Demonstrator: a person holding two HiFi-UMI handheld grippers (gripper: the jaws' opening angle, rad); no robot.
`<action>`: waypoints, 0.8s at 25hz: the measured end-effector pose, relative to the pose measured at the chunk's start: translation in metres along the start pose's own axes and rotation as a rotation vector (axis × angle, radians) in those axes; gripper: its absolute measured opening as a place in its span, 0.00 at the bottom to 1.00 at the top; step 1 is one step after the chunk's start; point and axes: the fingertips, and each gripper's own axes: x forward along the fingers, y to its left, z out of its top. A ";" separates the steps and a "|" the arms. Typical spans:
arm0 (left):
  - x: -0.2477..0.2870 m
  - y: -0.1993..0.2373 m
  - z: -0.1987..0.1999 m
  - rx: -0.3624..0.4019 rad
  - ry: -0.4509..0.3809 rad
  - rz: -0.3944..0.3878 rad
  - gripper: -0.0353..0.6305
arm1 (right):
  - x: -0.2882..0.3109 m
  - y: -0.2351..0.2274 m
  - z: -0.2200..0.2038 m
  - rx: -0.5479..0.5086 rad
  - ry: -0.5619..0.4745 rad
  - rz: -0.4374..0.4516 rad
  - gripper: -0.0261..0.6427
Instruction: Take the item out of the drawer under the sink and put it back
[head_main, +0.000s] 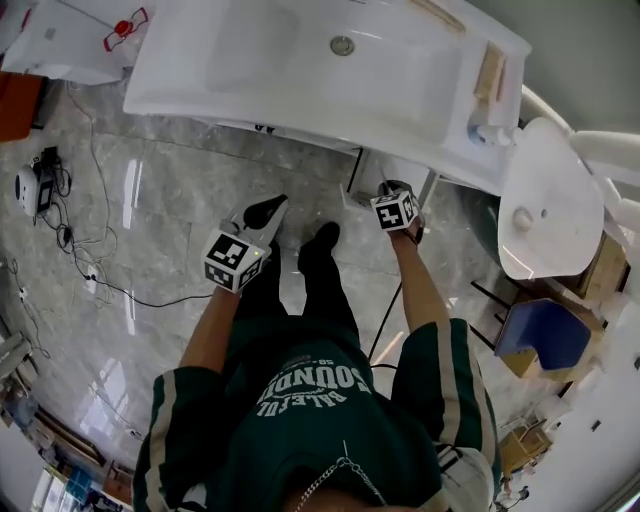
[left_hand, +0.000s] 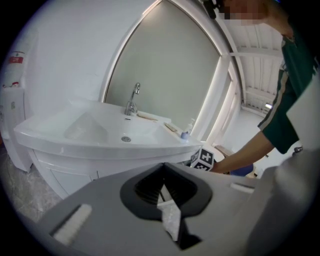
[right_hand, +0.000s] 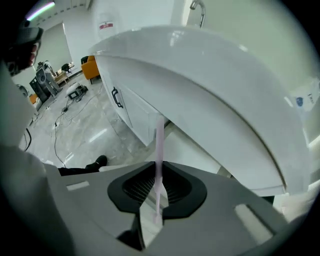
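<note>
Right gripper (right_hand: 158, 196) clamped on thin pink stick (right_hand: 159, 145) under sink (head_main: 185, 88), near what may be the open drawer (right_hand: 195, 150), contents unseen; left gripper (left_hand: 163, 194) closed, empty.

The person wears a dark green short-sleeved jersey (head_main: 330, 430) with cream lettering across the chest, cream stripes down each sleeve (head_main: 455, 370), a thin chain (head_main: 338, 468), dark trousers (head_main: 320, 300) and black shoes (head_main: 322, 238). The left gripper (head_main: 268, 210) and right gripper (head_main: 388, 190) are grey, each bearing a white cube (head_main: 233, 262) with black square markers.
</note>
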 end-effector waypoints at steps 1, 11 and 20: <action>-0.003 0.000 0.007 0.005 -0.004 -0.002 0.13 | -0.011 0.005 0.003 0.013 -0.019 0.004 0.11; -0.027 0.010 0.076 0.086 -0.078 -0.032 0.13 | -0.148 0.020 0.090 0.175 -0.323 0.001 0.11; -0.038 0.026 0.161 0.166 -0.198 -0.027 0.13 | -0.285 -0.029 0.167 0.253 -0.647 -0.087 0.11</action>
